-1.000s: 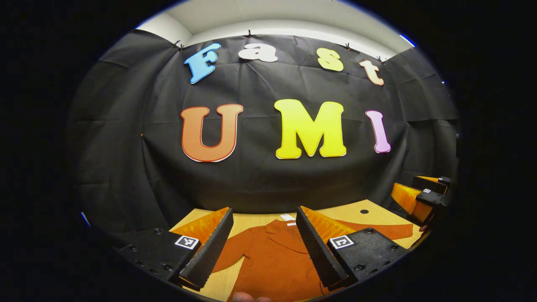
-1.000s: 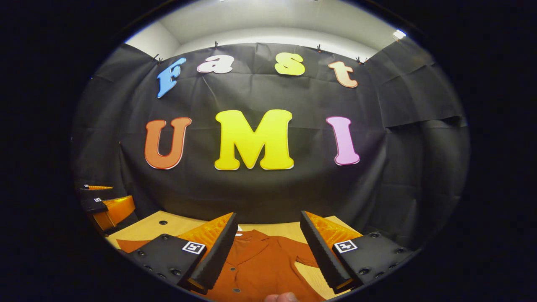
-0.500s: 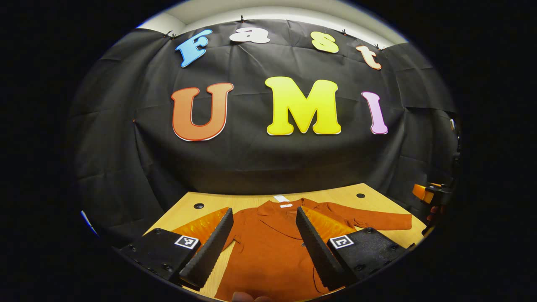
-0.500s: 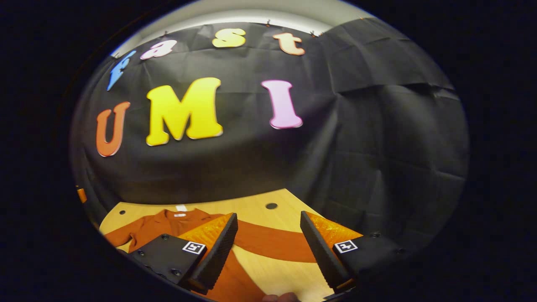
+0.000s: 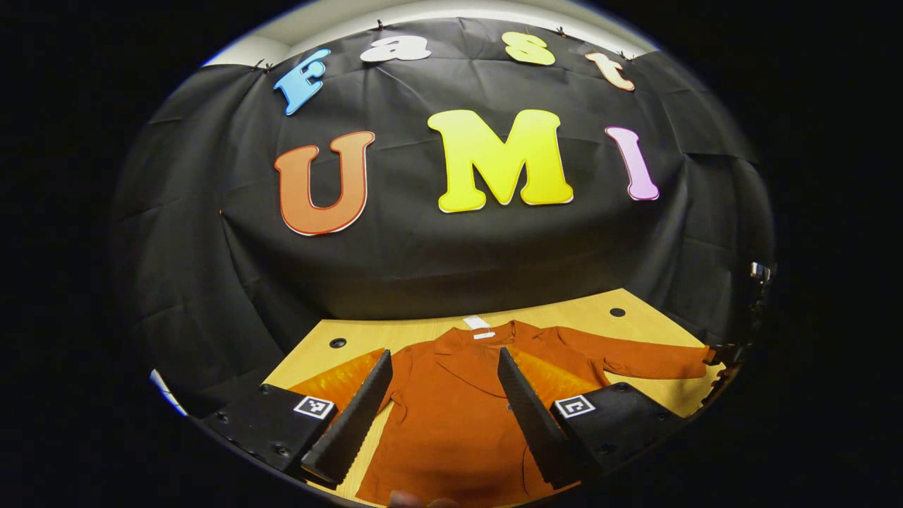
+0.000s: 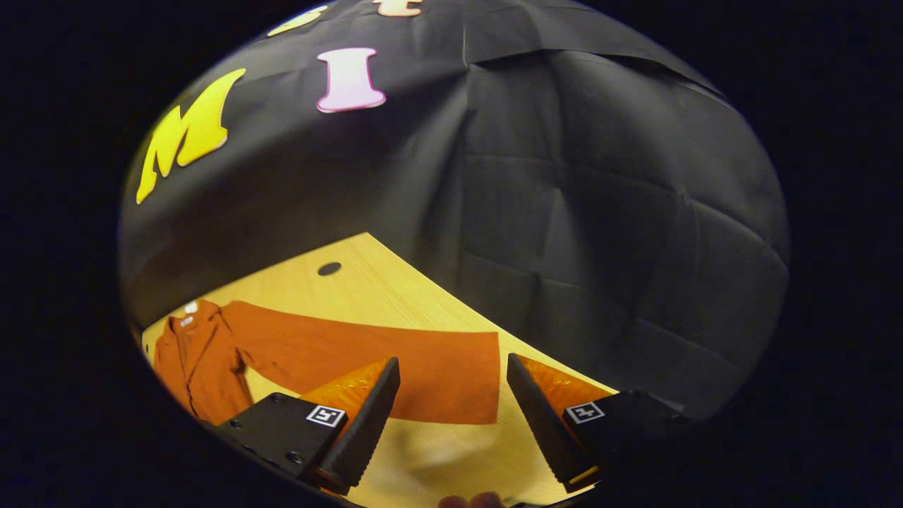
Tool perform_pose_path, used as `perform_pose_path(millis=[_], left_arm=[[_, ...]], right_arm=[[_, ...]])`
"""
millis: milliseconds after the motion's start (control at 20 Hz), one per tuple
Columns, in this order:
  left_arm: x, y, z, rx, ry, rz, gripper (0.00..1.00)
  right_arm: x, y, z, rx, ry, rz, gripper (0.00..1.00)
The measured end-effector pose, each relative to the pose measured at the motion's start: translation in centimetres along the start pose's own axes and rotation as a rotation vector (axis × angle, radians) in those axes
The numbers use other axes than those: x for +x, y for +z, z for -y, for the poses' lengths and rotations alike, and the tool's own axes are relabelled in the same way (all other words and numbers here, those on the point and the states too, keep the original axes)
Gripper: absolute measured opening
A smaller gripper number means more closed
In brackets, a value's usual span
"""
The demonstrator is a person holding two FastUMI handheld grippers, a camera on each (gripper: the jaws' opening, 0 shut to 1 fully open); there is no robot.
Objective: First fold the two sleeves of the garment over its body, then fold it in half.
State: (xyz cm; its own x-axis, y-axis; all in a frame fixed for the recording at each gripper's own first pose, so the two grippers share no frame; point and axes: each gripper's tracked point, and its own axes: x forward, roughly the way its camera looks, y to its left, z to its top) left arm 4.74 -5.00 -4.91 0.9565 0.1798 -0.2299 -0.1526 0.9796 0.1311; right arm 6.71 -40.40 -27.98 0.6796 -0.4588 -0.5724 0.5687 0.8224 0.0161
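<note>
The rust garment [image 5: 458, 416] lay flat on the worktop [image 6: 395, 296], sleeve [image 6: 367, 360] outstretched. The left hand-held gripper [image 5: 441, 416] and right hand-held gripper [image 6: 451, 416] hovered, jaws spread, gripping nothing.

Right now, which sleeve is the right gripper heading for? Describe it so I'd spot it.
On the wooden table lies an orange garment. One long sleeve stretches flat away from its body, ending in a straight cuff just ahead of the right gripper, whose fingers are open.

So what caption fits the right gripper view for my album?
Open right gripper hovers above the orange shirt's outstretched sleeve.
</note>
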Motion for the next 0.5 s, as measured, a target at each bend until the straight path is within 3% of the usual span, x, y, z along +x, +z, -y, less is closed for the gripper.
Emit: perform_pose_path(millis=[350,500], left_arm=[[-0.7,-0.8,0.2,-0.018,0.057,-0.043,0.99],[-0.7,-1.0,-0.7,-0.014,0.077,-0.053,1.0]], right_arm=[[1.9,-2.7,0.6,-0.006,-0.039,-0.141,0.97],[2.1,-1.9,-0.2,-0.026,-0.021,-0.142,0.98]])
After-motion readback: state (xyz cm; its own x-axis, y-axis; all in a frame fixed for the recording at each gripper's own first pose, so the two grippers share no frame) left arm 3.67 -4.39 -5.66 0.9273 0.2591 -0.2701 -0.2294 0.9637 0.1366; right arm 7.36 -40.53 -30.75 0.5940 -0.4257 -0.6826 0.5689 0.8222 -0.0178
